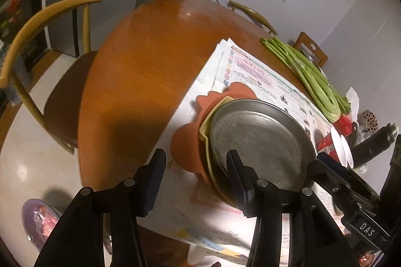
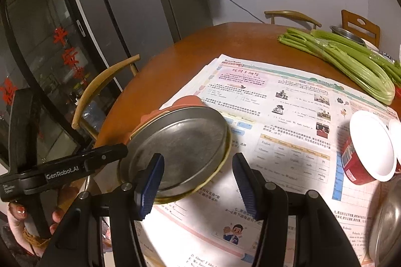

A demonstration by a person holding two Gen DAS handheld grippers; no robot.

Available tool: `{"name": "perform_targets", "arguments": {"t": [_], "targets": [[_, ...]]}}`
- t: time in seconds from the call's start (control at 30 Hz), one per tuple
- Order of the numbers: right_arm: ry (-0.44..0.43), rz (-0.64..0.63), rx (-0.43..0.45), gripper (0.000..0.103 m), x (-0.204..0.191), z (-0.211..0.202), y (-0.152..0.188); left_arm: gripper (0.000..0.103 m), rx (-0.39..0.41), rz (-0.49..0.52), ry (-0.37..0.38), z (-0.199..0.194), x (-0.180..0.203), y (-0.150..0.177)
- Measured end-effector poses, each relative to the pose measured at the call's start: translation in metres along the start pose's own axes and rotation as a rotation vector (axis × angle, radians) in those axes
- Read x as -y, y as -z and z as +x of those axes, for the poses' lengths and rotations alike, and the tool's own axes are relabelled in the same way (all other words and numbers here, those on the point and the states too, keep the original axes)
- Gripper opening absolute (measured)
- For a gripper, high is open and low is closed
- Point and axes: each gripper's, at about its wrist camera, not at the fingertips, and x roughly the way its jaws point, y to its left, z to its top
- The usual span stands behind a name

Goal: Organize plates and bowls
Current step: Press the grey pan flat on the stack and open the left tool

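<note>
left gripper [image 1: 196, 181]: black arms, blue ribbed pads, silver screws
right gripper [image 2: 198, 185]: same build
hand [image 2: 30, 224]: red-painted nails, beside "GenRobot.AI" lettering

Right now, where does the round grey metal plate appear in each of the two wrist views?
Left wrist view: the round grey metal plate lies right of centre, on top of a yellow dish and an orange dish.
Right wrist view: the plate lies left of centre, low in the picture.
Shared landmark: the bunch of green celery stalks lies behind it, to the right.
</note>
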Motion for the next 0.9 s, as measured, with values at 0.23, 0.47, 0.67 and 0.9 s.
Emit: {"name": "perform_targets", "arguments": {"t": [0.23, 0.47, 0.67, 0.9], "targets": [[-0.015, 0.019, -0.037, 0.057, 0.004, 0.010, 0.002, 0.053, -0.015, 0.019, -0.022, 0.011, 0.008, -0.003], [-0.004, 0.013, -0.044, 0.058, 0.003, 0.017, 0.004, 0.054, -0.026, 0.058, -0.039, 0.020, 0.020, -0.007], [0.029, 0.034, -0.034, 0.059, 0.016, 0.016, 0.002, 0.055, -0.041, 0.091, -0.037, 0.032, 0.037, -0.013], [0.073, 0.078, -0.022, 0.059, 0.042, 0.015, -0.003, 0.055, -0.045, 0.134, -0.026, 0.049, 0.066, -0.023]]}}
